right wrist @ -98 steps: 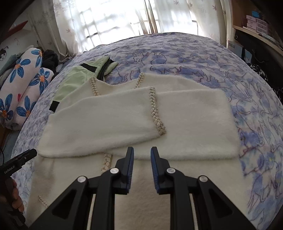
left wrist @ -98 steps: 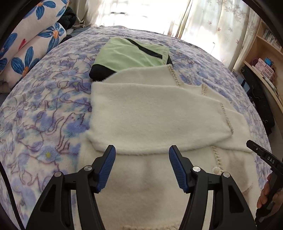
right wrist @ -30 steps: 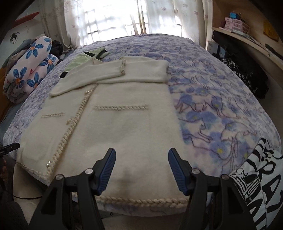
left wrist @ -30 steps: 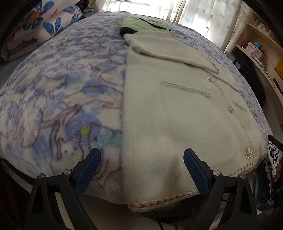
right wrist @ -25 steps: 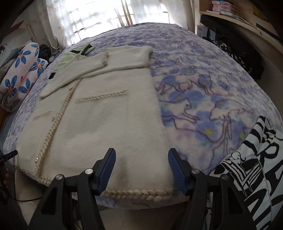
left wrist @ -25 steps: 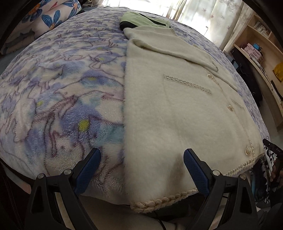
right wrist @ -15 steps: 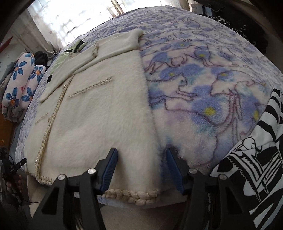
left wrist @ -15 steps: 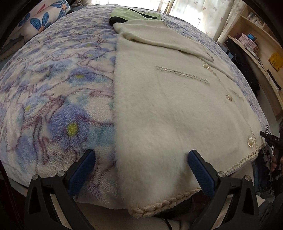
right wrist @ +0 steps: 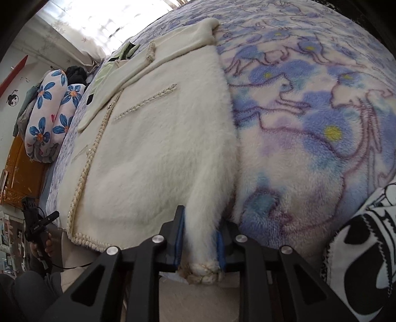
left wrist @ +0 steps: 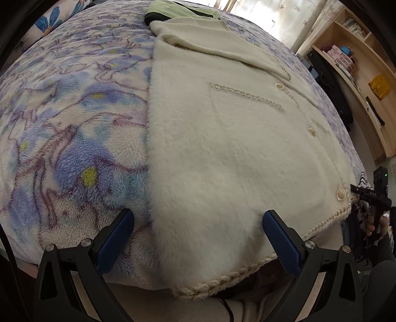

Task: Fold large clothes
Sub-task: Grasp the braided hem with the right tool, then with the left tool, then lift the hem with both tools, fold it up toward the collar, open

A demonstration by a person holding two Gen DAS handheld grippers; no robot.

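Observation:
A fluffy cream cardigan [left wrist: 222, 148] lies flat on the bed with its sleeves folded across the chest, its braided hem hanging over the near edge. My left gripper [left wrist: 198, 237] stands wide open just above the hem, straddling the cardigan's left side edge, with fabric between the pads but untouched. In the right wrist view the cardigan [right wrist: 160, 148] has its right hem corner bunched between the blue pads of my right gripper [right wrist: 200, 237], whose jaws are closing and pinching it.
A blue and purple fleece blanket [left wrist: 74, 123] covers the bed. A folded green garment [left wrist: 180, 11] lies beyond the collar. Floral pillows [right wrist: 49, 111] sit at the far left, a black and white cloth [right wrist: 366, 247] at the near right, wooden shelves [left wrist: 358, 49] to the right.
My right gripper dropped to the bed's near edge and its jaws narrowed around the cardigan's right hem corner. The left gripper widened slightly and edged closer to the left hem.

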